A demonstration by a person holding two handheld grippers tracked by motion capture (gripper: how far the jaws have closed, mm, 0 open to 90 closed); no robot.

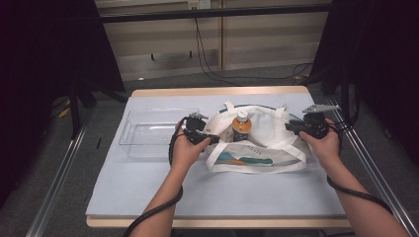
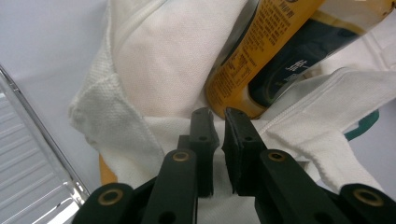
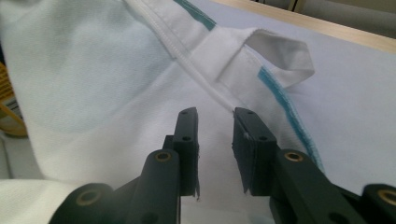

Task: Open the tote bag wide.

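Tote bag holds a bottle beside a clear tray; both hand-held grippers narrowly parted around its cloth.

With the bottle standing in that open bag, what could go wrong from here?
The bottle stands upright inside the soft white bag, so it may tip if the cloth gets tugged. Both tongs, left and right, show a gap at the bag's rim, so the cloth could slip free. The clear tray lies close by the left hand and might get bumped.
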